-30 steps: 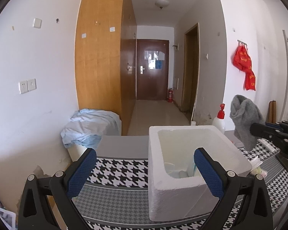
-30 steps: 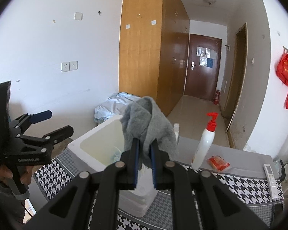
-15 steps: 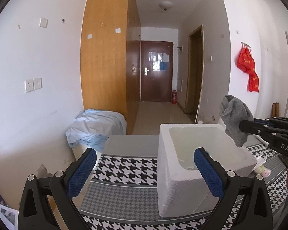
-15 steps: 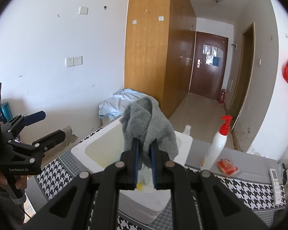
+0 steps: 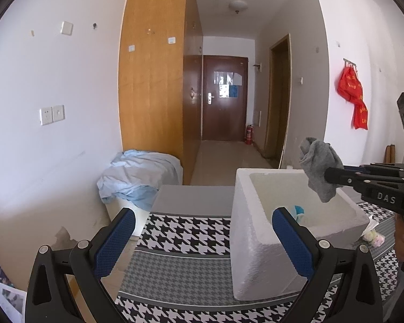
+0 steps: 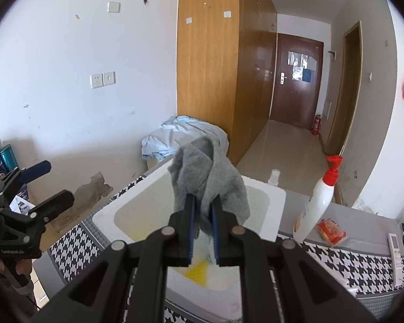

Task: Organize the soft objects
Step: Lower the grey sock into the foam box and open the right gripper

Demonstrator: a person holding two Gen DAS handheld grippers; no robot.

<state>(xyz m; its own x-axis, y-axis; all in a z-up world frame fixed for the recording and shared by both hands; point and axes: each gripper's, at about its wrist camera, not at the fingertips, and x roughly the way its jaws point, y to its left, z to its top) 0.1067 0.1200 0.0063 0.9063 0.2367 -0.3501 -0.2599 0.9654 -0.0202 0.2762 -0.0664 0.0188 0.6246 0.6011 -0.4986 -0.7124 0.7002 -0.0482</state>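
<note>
The right claw (image 6: pixel 202 210) was clenched on a crumpled grey knitted cloth (image 6: pixel 207 172), which bunched above the pads and drooped in soft folds over the open white foam box (image 5: pixel 258 253) on the houndstooth-covered surface (image 5: pixel 180 277). The left claw (image 5: pixel 202 239) stood released, holding nothing.

A: How is the foam box (image 6: pixel 276 197) placed?

B: It is set on the surface (image 6: pixel 358 263). A cloth (image 6: pixel 210 177) is held above its open top by the right gripper (image 6: pixel 202 210).

A: What is found around the box?

B: In the right wrist view, a pump bottle (image 6: pixel 316 204) stands just right of it, a packet (image 6: pixel 331 231) and a remote (image 6: pixel 396 250) farther right. The left gripper (image 5: pixel 202 237) is kept left of it. Bedding (image 5: pixel 140 172) lies beyond the surface.
</note>
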